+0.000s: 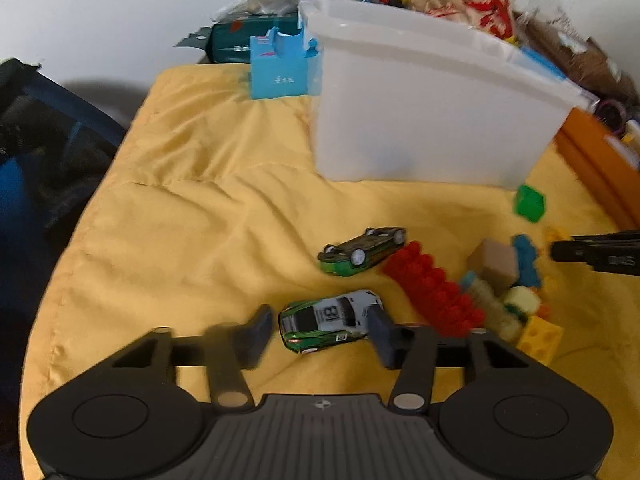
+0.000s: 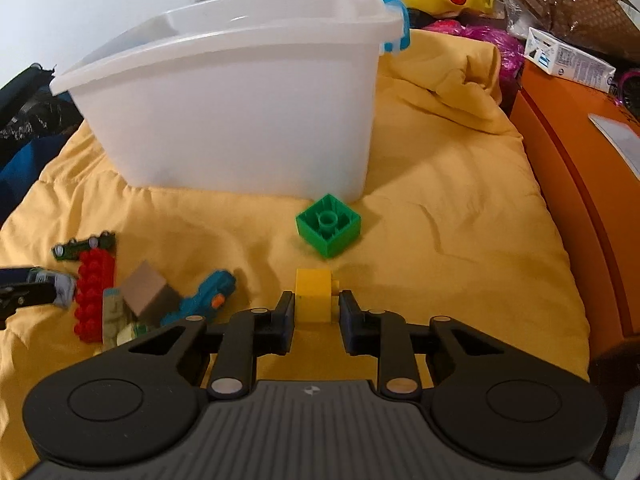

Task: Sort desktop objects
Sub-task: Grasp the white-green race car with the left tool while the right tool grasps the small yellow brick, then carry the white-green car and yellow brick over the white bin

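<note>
My left hand-held gripper (image 1: 320, 330) stands wide around the green-and-white toy car (image 1: 330, 325) on the yellow cloth (image 1: 192, 216), while my right hand-held gripper (image 2: 315, 314) has narrowed around the yellow block (image 2: 313, 294).

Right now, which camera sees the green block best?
The right wrist view: the green block sits centred and sharp on the yellow cloth, its hollow underside facing the camera. The left wrist view shows it only as a blurry green lump by the white bin's corner.

A wrinkled yellow cloth (image 2: 440, 168) covers the desk; a plain white wall (image 1: 100, 8) stands behind, evenly lit.
</note>
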`<state>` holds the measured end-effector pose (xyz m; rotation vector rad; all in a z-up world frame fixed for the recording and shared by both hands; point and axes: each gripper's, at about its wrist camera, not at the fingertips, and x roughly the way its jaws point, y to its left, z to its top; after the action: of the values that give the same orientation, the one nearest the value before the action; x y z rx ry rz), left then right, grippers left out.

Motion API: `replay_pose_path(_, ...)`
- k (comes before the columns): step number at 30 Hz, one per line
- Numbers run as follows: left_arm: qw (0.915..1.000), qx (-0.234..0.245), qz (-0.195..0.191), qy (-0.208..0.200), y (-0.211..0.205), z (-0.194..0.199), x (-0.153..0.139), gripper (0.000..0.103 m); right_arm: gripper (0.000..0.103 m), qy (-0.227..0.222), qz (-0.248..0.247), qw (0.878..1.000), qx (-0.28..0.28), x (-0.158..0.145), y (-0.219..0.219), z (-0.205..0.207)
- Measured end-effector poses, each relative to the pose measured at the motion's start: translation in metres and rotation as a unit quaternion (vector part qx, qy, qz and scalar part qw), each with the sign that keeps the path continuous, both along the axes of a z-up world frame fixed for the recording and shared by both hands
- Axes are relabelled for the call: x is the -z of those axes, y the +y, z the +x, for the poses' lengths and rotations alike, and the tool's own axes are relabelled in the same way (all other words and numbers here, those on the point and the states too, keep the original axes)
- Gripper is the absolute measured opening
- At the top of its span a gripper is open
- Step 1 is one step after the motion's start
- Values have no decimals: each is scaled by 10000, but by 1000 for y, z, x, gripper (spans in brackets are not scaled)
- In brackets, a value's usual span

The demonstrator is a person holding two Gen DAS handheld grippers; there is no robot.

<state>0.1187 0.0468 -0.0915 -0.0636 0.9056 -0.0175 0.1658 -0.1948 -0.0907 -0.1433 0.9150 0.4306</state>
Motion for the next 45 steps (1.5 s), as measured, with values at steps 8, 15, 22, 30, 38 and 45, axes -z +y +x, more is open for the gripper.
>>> replay_pose_path(8,9997,-75,128,212,-18,14,10,71,26,88,38,9999,91,1,-7,-7)
replay_pose_path(15,9995,198,229,76,-18,9,7,69,26,-11,103,9999,138,-3,-12,-12)
replay_pose_path(22,9992,141,-109,-359,-7,-13,-32,69,26,-224,475,9983,235,-27,-18,-21)
replay_pose_path(30,9967,-84,-410,-697,2,-5,-83,69,26,-564,893,9942,189,-76,-16,-23)
replay_pose_path(38,9917,-78,-384,-1222,-3,22,-133,69,26,-909,963,9911,120,-116,-7,-7)
replay_pose_path(45,9892,1,-289,-1437,-10,51,-159,69,26,-1069,1005,9891,92,-139,-1,11)
